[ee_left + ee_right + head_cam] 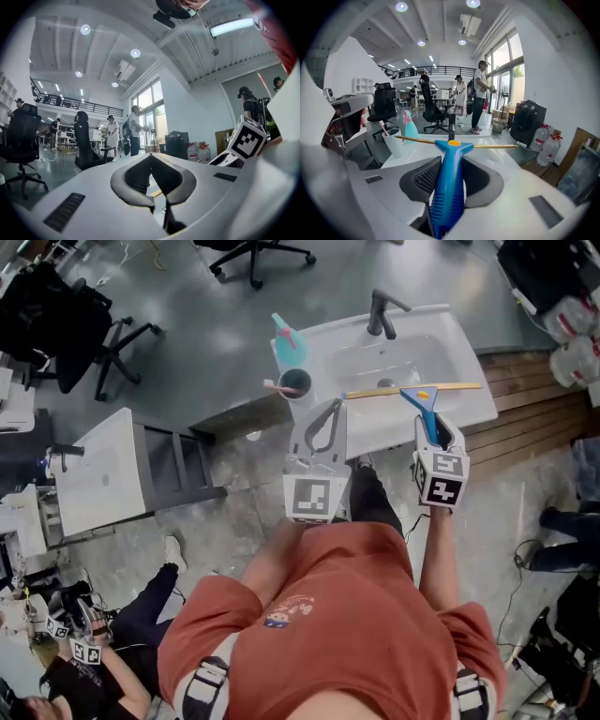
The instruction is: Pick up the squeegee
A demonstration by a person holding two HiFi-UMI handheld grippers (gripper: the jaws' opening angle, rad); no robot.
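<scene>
Right gripper [450,164] jaws pinch the squeegee [452,147] by its ribbed blue plastic handle, T-shaped head and thin straight yellow blade just past the tips, smooth white sink [441,362] beyond; left gripper [151,157] curved grey jaws pressed together, empty.

The location is a large open-plan lab or office hall. Indicators: grey concrete floor [225,324], black wheeled office chairs [83,138], a free-standing white washbasin surface [464,354], a railed mezzanine [70,101], round recessed ceiling lights [135,53], and tall glazed windows [150,111].
</scene>
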